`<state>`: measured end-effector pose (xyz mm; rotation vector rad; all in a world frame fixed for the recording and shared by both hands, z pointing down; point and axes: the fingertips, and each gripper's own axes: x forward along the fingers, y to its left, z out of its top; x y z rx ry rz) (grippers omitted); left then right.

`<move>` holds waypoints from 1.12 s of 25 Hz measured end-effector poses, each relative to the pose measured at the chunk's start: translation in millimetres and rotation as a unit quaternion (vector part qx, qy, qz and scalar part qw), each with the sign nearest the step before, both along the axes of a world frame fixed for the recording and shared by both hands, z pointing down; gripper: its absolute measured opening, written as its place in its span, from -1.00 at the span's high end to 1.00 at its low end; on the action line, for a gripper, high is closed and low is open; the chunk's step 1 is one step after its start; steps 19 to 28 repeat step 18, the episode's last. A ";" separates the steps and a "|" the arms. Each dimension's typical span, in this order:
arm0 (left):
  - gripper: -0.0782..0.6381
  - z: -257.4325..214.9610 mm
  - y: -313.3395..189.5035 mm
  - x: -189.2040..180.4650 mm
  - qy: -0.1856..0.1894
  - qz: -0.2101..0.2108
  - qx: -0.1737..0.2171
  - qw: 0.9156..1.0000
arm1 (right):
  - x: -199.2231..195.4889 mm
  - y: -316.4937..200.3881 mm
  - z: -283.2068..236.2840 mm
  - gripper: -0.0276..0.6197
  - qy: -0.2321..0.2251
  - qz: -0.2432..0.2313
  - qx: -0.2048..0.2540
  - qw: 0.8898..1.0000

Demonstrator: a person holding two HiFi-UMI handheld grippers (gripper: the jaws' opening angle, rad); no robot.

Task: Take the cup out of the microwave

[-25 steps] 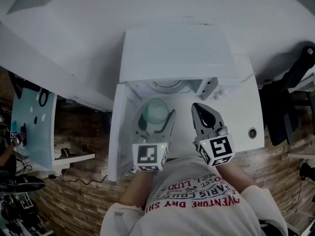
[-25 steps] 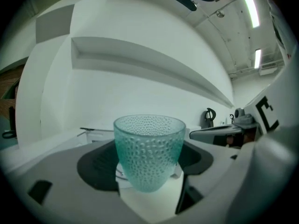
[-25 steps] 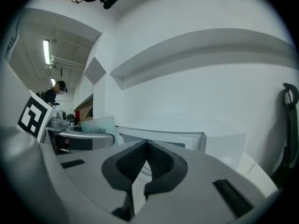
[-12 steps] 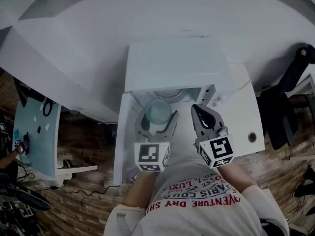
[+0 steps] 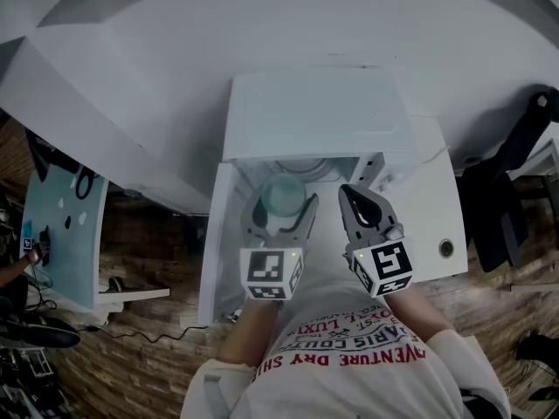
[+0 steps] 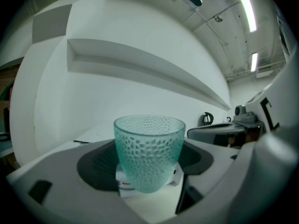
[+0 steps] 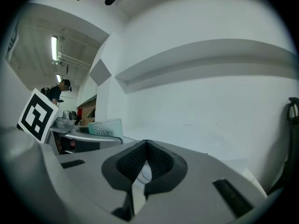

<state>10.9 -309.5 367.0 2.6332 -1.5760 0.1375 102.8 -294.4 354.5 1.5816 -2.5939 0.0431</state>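
Our left gripper (image 5: 281, 208) clasps the cup (image 6: 149, 150) by its sides, jaws spread wide and the cup upright, likely so nothing spills. Our right gripper (image 5: 349, 195) hangs just beside it, pinched together and empty. The cup is at the microwave's (image 5: 314, 112) open mouth, with the door (image 5: 214, 234) swung left to give clearance.

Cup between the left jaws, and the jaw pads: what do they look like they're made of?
cup: looks like translucent teal glass, possibly plastic; the background shows faintly through it, and the wall is dimpled all over.
pads: dark and matte, likely rubber; a fine mesh texture shows, with no shine.
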 end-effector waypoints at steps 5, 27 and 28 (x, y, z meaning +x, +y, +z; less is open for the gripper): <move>-0.27 5.5 -1.6 4.4 -0.003 -0.002 -0.008 1.000 | 0.6 -1.3 2.9 0.88 0.003 -0.007 -0.003 1.000; -0.26 16.2 -3.7 10.3 -0.009 0.006 -0.019 1.000 | 8.2 -8.9 20.3 0.88 0.005 -0.001 -0.026 1.000; -0.26 16.2 -3.7 10.3 -0.009 0.006 -0.019 1.000 | 8.2 -8.9 20.3 0.88 0.005 -0.001 -0.026 1.000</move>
